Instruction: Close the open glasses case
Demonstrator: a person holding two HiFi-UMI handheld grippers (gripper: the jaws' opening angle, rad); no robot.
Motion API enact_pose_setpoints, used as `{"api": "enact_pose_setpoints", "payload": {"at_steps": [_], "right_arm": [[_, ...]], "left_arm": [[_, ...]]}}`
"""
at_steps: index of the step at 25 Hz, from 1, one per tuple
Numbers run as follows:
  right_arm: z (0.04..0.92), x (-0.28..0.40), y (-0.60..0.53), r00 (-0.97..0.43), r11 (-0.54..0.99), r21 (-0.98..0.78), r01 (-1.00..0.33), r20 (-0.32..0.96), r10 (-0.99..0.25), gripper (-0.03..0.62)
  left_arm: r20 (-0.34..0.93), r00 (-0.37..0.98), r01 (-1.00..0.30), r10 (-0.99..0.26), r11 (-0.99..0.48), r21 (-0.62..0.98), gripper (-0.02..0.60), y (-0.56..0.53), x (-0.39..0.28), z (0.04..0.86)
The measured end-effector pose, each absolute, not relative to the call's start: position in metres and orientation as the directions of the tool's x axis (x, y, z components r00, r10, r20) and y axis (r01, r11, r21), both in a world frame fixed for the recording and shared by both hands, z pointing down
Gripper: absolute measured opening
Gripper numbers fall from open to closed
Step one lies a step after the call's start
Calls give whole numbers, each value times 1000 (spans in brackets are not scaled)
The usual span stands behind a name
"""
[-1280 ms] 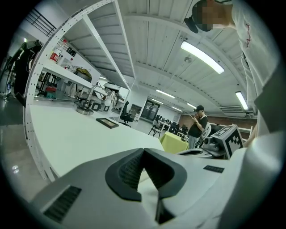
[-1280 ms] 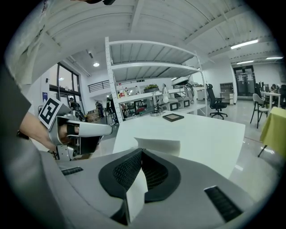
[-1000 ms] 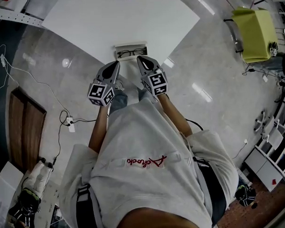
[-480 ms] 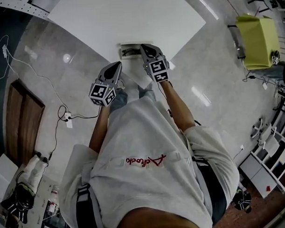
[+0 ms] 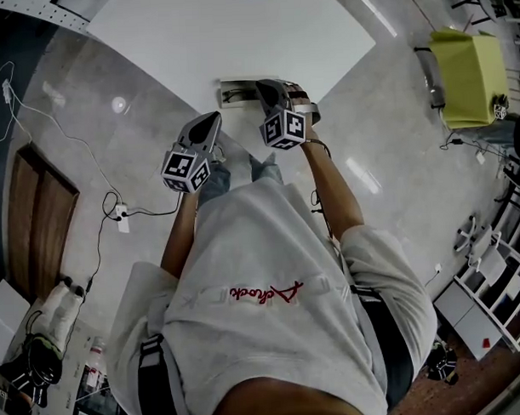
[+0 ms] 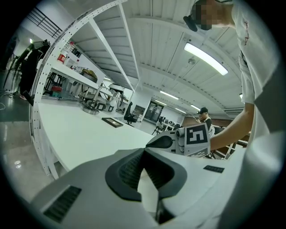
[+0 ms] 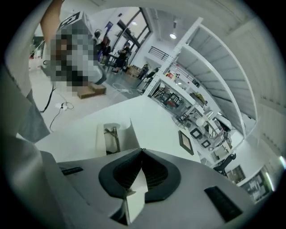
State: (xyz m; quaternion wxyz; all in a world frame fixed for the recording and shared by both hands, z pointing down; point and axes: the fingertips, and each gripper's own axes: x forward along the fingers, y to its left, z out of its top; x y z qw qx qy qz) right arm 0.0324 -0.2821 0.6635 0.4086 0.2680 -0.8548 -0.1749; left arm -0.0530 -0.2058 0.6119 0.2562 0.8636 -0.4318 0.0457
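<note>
White table [image 5: 237,33], open glasses case [image 5: 239,93], glossy grey floor [image 5: 393,130]

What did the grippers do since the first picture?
The right gripper moved forward, up beside the open glasses case, and twisted round. Its fingers are shut on nothing. The left gripper stayed put, fingers shut. The case stayed open, with the glasses inside.

glasses case [image 5: 239,82] half hidden behind right gripper [image 5: 263,86], contents too small, possibly glasses [image 5: 235,95]
</note>
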Motion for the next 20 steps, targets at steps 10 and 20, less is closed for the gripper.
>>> {"api": "enact_pose_setpoints", "payload": {"at_steps": [10,20], "right_arm": [[680,33,-286,-484,818,531,-220,669,-564,190],[683,27,-293,-484,815,545,-198,668,-565,64]], "left_arm": [[305,626,-767,-718,-495,408,25,-203,-52,615],[322,620,-774,-715,-490,402,25,-202,-56,620]]}}
